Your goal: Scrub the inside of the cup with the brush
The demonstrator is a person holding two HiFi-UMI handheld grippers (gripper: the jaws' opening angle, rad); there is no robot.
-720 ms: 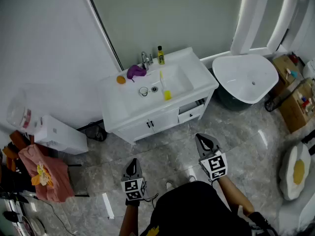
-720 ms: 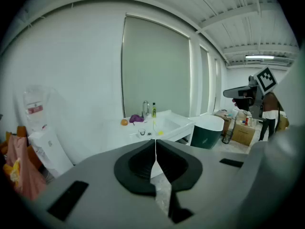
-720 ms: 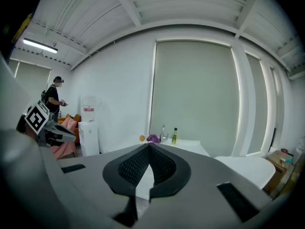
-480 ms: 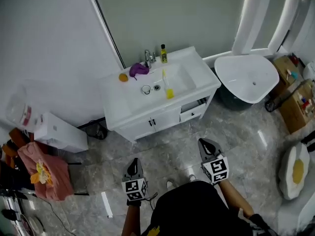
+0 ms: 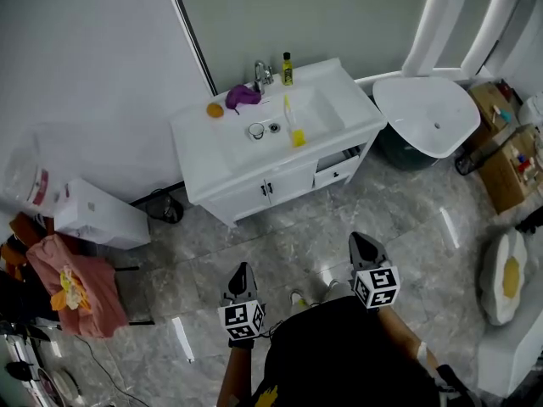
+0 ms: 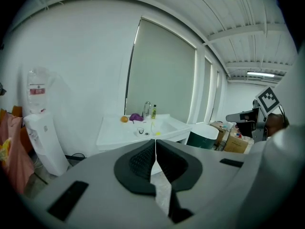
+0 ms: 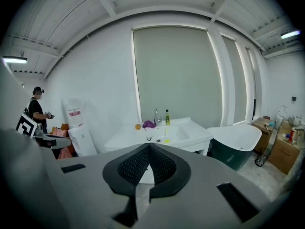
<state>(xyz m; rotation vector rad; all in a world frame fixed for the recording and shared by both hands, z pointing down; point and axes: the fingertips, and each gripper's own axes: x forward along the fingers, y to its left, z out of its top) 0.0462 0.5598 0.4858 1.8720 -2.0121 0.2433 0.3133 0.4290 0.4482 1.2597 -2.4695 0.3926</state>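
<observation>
A clear cup [image 5: 256,131] stands in the basin of a white sink vanity [image 5: 212,172], near the drain. A yellow brush [image 5: 293,127] lies in the basin to the cup's right. Both grippers hang over the grey floor, well short of the vanity and touching nothing. My left gripper [image 5: 243,269] is shut and empty, and my right gripper [image 5: 361,241] is the same. In the left gripper view the shut jaws [image 6: 155,142] point at the far-off cup [image 6: 140,131]. The right gripper [image 7: 148,146] faces the vanity too, with the brush [image 7: 166,138] small beyond it.
On the vanity top are a faucet [image 5: 263,73], a purple cloth [image 5: 244,96], an orange object [image 5: 215,109] and a yellow bottle [image 5: 288,68]. A white bathtub [image 5: 424,113] stands to the right, cardboard boxes [image 5: 509,172] beyond it. A water dispenser [image 5: 89,219] stands left. A person [image 7: 36,109] stands at far left.
The head view has shifted, so the vanity sits higher in the frame. Both grippers stay shut and have drifted slightly to the right.
</observation>
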